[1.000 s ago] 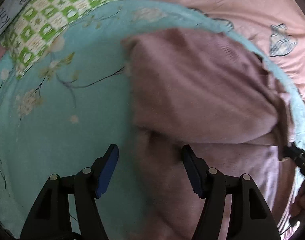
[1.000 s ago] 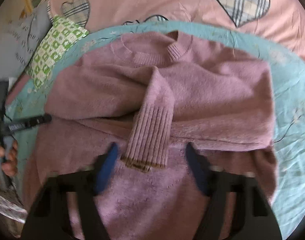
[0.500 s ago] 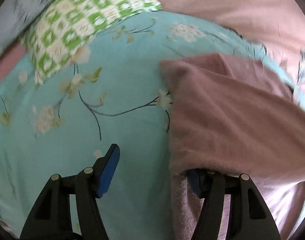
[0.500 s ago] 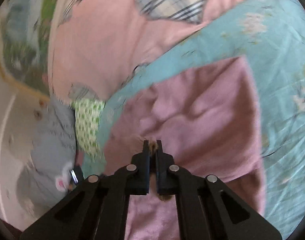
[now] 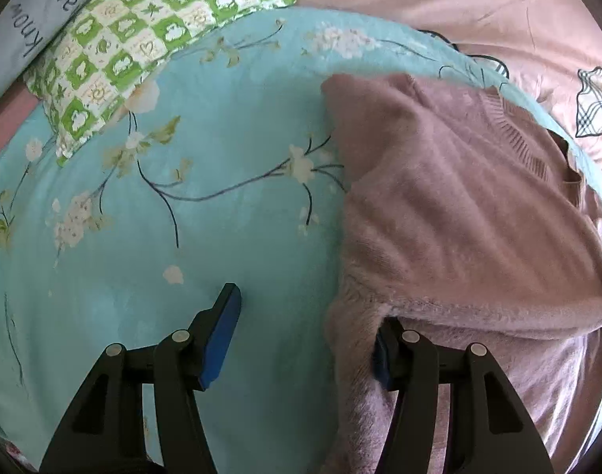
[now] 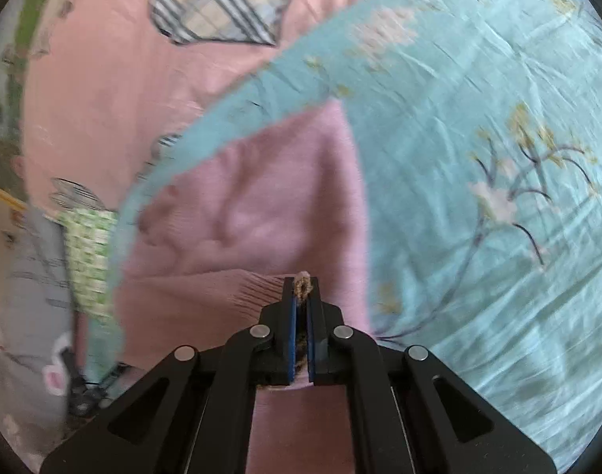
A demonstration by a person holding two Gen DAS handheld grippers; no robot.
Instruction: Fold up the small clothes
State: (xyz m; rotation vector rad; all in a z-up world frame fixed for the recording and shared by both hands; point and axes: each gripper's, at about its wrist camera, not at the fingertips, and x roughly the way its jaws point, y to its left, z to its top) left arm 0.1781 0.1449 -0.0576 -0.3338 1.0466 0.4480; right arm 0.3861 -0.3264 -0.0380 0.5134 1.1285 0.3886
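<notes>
Item: mauve sweater (image 5: 451, 213), fuzzy knit, lying partly folded on a turquoise floral sheet (image 5: 206, 197), ribbed collar toward the far side.

Left tongs (image 5: 304, 331): held low over the sheet at the sweater's left edge, spread wide; left blue pad (image 5: 222, 335) over bare sheet, right finger tucked under a fold of knit. Nothing clamped.

Right tongs (image 6: 300, 296): pointing forward over the sweater (image 6: 261, 205), closed tight on the ribbed, brown-edged cuff (image 6: 301, 286), which pokes out at the tips.

Surroundings: green checked pillow (image 5: 143, 39); pink bedding with plaid hearts (image 6: 222, 0).
</notes>
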